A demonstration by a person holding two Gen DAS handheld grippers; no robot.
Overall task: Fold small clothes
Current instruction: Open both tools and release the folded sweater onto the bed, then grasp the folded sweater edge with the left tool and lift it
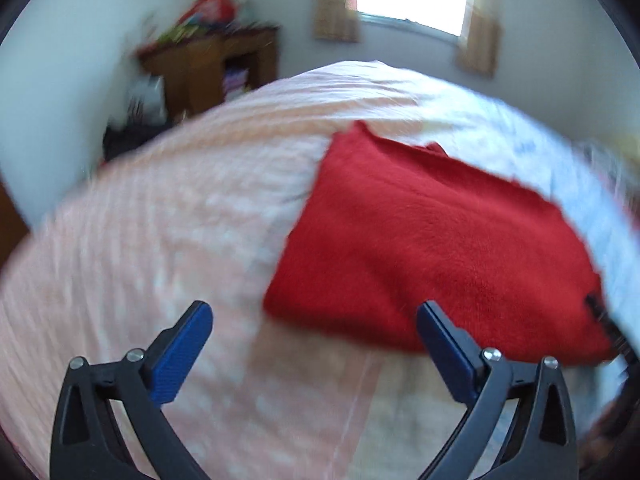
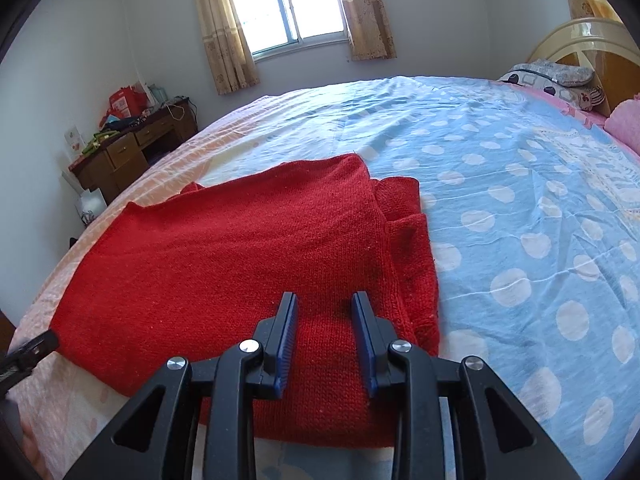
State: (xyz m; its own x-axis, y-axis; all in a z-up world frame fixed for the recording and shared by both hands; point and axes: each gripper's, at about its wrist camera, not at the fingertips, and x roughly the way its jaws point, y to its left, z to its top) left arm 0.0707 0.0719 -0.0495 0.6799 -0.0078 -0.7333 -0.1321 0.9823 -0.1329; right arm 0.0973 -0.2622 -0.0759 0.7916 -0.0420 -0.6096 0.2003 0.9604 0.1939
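While I scan each cam in turn, notes:

L wrist cam: my left gripper (image 1: 314, 322) has jaws spread wide, nothing between them, over the pink sheet (image 1: 140, 240).
Sweater, L cam: red sweater (image 1: 432, 248) lies folded on the bed, ahead and to the right of the gripper; near edge runs behind the right finger.
Hard to read, L cam: frame is blurred; desk (image 1: 208, 64) is smeared.
R wrist cam: my right gripper (image 2: 325, 304) has jaws part open, gap narrow, empty, above sweater's (image 2: 224, 248) near right part.
Sweater, R cam: spans pink sheet and blue dotted sheet (image 2: 520, 200).
Cut off, R cam: dark object at left edge (image 2: 30, 350), can't ID.
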